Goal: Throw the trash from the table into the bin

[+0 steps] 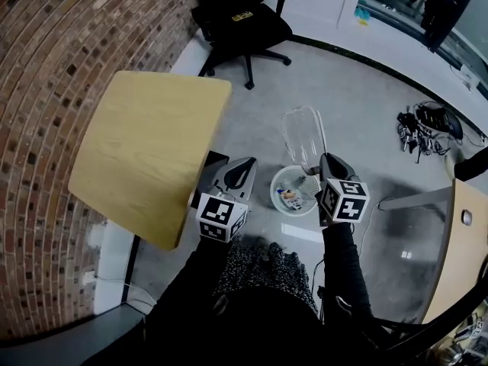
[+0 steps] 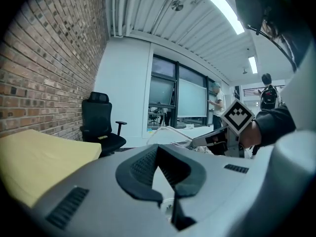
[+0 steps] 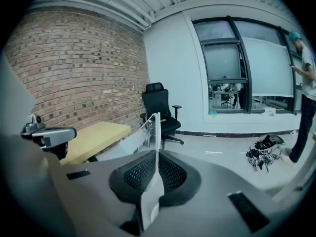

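My right gripper (image 1: 325, 158) is shut on the edge of a clear plastic container (image 1: 303, 133), which hangs over the floor just beyond the white bin (image 1: 284, 175). The bin stands on the floor with some trash inside. In the right gripper view the thin plastic wall (image 3: 151, 128) runs up between the pads of the right gripper (image 3: 157, 154). My left gripper (image 1: 245, 165) hovers to the left of the bin, beside the bare wooden table (image 1: 152, 139). Seen in its own view, the left gripper (image 2: 157, 150) has its tips meeting, with nothing between them.
A black office chair (image 1: 244, 20) stands beyond the table, by the curved brick wall (image 1: 38, 90). A heap of cables and gear (image 1: 424, 124) lies on the floor at the right. Another table's corner (image 1: 467, 239) shows at the right edge. People stand by the windows.
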`<state>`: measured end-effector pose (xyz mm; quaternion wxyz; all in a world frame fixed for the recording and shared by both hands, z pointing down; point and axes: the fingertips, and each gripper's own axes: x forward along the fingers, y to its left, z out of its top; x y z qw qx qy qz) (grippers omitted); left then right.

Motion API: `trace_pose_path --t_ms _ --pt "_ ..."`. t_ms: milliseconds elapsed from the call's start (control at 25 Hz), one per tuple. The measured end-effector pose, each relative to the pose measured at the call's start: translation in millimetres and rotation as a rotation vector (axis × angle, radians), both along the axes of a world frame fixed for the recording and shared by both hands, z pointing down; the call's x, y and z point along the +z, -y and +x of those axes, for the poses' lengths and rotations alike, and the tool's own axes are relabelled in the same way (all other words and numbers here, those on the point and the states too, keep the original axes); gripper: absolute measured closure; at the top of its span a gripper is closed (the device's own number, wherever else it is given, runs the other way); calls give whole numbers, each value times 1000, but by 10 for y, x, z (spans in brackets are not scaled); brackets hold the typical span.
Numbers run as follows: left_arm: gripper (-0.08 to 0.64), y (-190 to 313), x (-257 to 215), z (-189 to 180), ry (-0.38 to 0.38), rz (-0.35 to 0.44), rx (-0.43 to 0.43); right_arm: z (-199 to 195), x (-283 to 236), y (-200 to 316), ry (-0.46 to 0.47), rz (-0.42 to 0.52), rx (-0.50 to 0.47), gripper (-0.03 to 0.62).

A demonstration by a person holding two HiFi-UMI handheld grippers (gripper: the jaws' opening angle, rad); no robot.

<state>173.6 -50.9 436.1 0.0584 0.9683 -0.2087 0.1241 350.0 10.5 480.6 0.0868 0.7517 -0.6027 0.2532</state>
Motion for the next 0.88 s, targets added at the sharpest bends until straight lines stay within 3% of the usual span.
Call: trace_pose_path --t_ms 880 --pt "554 180 887 559 50 -80 214 253 977 -119 49 -74 158 566"
